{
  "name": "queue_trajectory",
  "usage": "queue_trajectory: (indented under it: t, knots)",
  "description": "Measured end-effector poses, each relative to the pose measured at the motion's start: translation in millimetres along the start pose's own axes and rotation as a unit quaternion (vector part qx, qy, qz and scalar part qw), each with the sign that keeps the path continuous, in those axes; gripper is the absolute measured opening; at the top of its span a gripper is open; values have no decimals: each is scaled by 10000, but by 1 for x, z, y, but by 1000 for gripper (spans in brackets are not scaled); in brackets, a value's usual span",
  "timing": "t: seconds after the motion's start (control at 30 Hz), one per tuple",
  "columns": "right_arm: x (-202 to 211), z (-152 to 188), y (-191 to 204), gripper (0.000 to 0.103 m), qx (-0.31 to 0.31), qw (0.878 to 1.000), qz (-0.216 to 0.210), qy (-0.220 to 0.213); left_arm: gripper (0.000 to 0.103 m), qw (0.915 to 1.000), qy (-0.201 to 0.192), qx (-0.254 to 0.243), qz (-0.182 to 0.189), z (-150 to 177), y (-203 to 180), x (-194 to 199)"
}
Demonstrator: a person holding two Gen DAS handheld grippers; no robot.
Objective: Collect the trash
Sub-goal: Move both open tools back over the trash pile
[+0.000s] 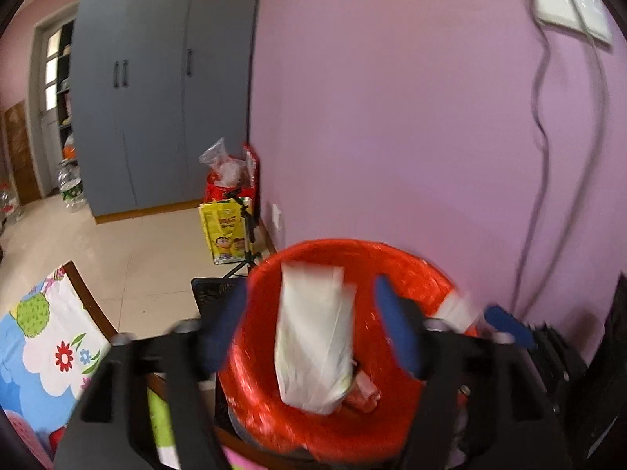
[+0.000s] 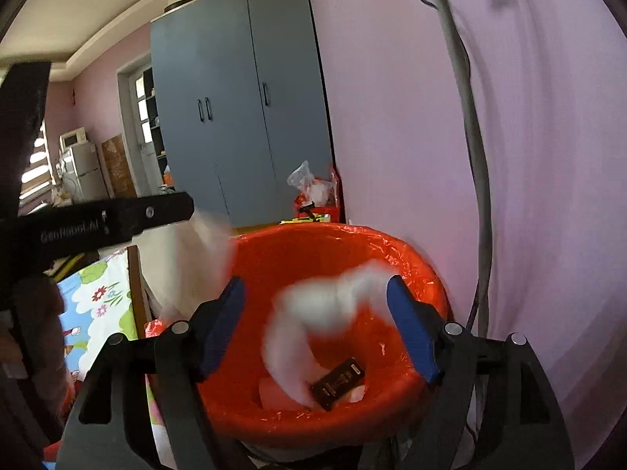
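A bin lined with a red bag (image 1: 266,403) (image 2: 415,270) stands against the pink wall. In the left wrist view my left gripper (image 1: 309,325) is open above the bin, and a white plastic bag (image 1: 313,337) hangs loose between its blue fingers (image 1: 395,329), over the bin's mouth. In the right wrist view my right gripper (image 2: 315,329) is open above the bin, with a blurred white tissue (image 2: 313,317) in the air between its fingers, touching neither. A dark wrapper (image 2: 339,382) and pale scraps lie at the bin's bottom. The other gripper's black body (image 2: 98,227) crosses at left.
A table with a flowered cloth (image 1: 51,352) (image 2: 102,305) is left of the bin. A yellow carton (image 1: 227,231) and a red box with plastic bags (image 1: 231,176) stand by the blue wardrobe (image 1: 156,86). Cables (image 1: 540,125) hang down the wall.
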State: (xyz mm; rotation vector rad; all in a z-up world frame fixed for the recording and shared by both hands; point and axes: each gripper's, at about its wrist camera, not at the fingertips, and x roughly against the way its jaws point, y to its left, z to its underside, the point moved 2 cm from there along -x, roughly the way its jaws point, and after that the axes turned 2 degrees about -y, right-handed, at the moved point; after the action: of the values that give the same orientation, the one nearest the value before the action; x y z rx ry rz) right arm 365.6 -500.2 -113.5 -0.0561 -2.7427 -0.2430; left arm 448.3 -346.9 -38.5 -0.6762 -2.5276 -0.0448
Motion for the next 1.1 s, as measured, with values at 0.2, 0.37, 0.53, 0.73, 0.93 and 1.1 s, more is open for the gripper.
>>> queue_trajectory:
  t: [0.2,0.37,0.53,0.73,0.93,1.1]
  knots:
    - [28,7,4,72,103,9999,-2,-78,87,9993,-12,79,-376,5,14,19]
    - [77,7,25,72,69,9999,-4,-79,98,9961,-61,97,-877,16,27,73]
    - [124,14,61,72,126,9996,-206,-114,98,9938,-121,70,-1105,38,42,141]
    - [161,31,114,72,122,9985,-529,18,98,9893,-133,75,-1450,75,74,224]
    - [187,41,178,73,439,9950,-885,119,98,9814,-193,50,-1912,109,117,293]
    - [199,50,225,74,700,9909,-1129,204,98,9728,-167,133,-2305,143,159,339]
